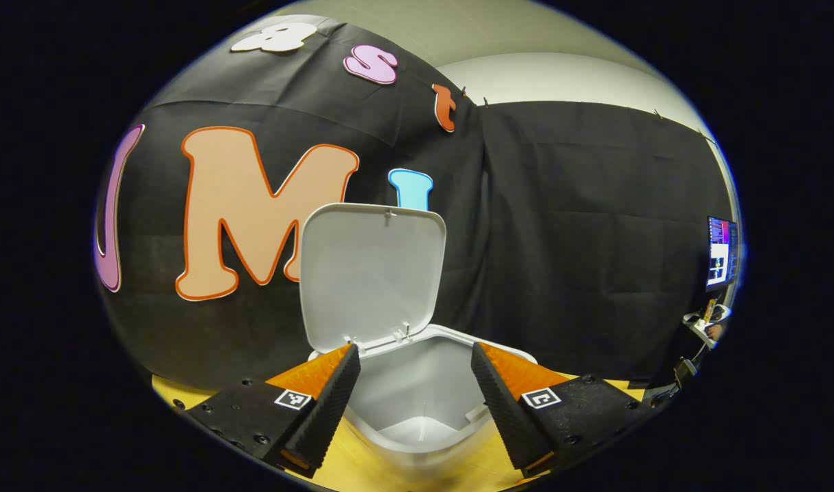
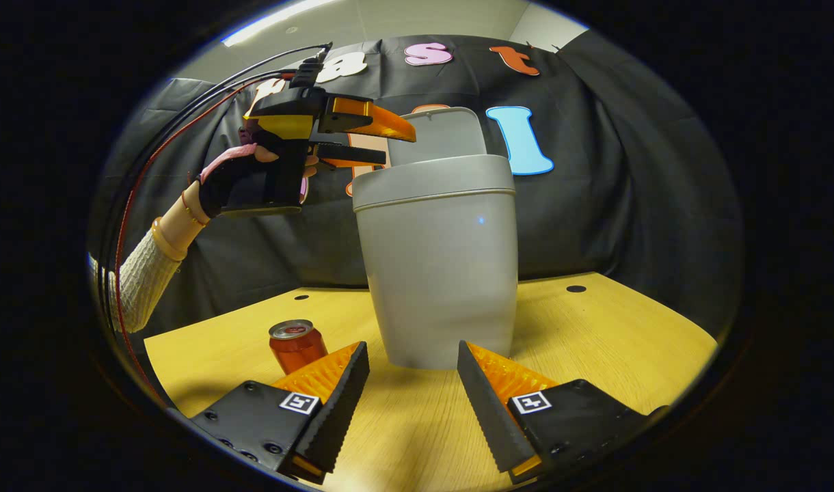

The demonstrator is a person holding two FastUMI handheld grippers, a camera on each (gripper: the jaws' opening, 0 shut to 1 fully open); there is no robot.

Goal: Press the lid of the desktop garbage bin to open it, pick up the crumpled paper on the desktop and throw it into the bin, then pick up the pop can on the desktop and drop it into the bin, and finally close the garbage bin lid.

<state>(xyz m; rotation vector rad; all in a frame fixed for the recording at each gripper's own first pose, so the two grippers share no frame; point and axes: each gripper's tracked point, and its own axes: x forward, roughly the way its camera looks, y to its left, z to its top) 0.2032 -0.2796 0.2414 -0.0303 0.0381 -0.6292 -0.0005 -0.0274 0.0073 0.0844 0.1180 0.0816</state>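
Standing open at the back of the bin (image 1: 417, 383), the lid (image 1: 372, 273) is seen upright in the left gripper view, with the bin's mouth directly below the left gripper (image 1: 415, 403). That gripper's fingers are spread apart and nothing is held between them. In the right gripper view the same tool (image 2: 383, 140) is seen raised beside the bin's rim, carried by a gloved hand (image 2: 236, 179). The right gripper (image 2: 412, 393) is held low over the desktop (image 2: 629, 335), its fingers also spread wide and empty, with the bin's base just ahead. The pop can (image 2: 297, 345) stands upright on the desktop, near the bin and just beyond the right gripper's left-hand finger. The crumpled paper may already lie inside the bin, though the shadowed bottom is too dim for that to be told.

The can appears to be the next thing wanted. Because it is round and smooth, it could be tipped or rolled away if one finger meets it first. The light bin could also be nudged across the desktop during the reach, and the upright lid might be knocked shut by the raised left gripper.
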